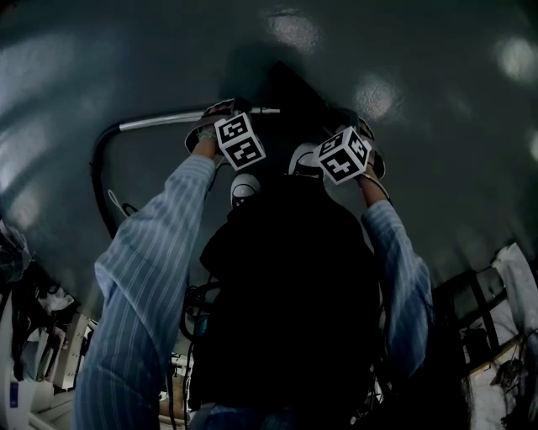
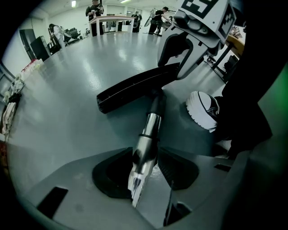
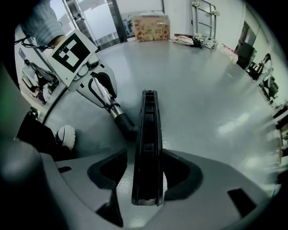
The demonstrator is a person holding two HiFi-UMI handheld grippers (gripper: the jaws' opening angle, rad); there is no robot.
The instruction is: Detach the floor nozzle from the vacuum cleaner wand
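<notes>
The black floor nozzle [image 3: 147,148] lies on the grey floor, joined by a black elbow [image 3: 126,126] to the silver wand [image 2: 146,143]. My left gripper [image 2: 146,165] stands over the wand, which runs between its open jaws, close to both pads. Open as well, my right gripper [image 3: 146,170] straddles the nozzle's narrow end, with a sliver of floor showing on the left side. In the head view the left gripper [image 1: 217,116] and the right gripper [image 1: 360,128] point steeply down side by side, and the wand [image 1: 168,120] runs off to the left.
A black hose [image 1: 99,172] curves from the wand's far end back toward me. My white shoes [image 1: 245,189] stand just behind the nozzle [image 2: 135,87]. Far off are tables with people [image 2: 95,9], a cardboard box [image 3: 150,26] and carts along the walls.
</notes>
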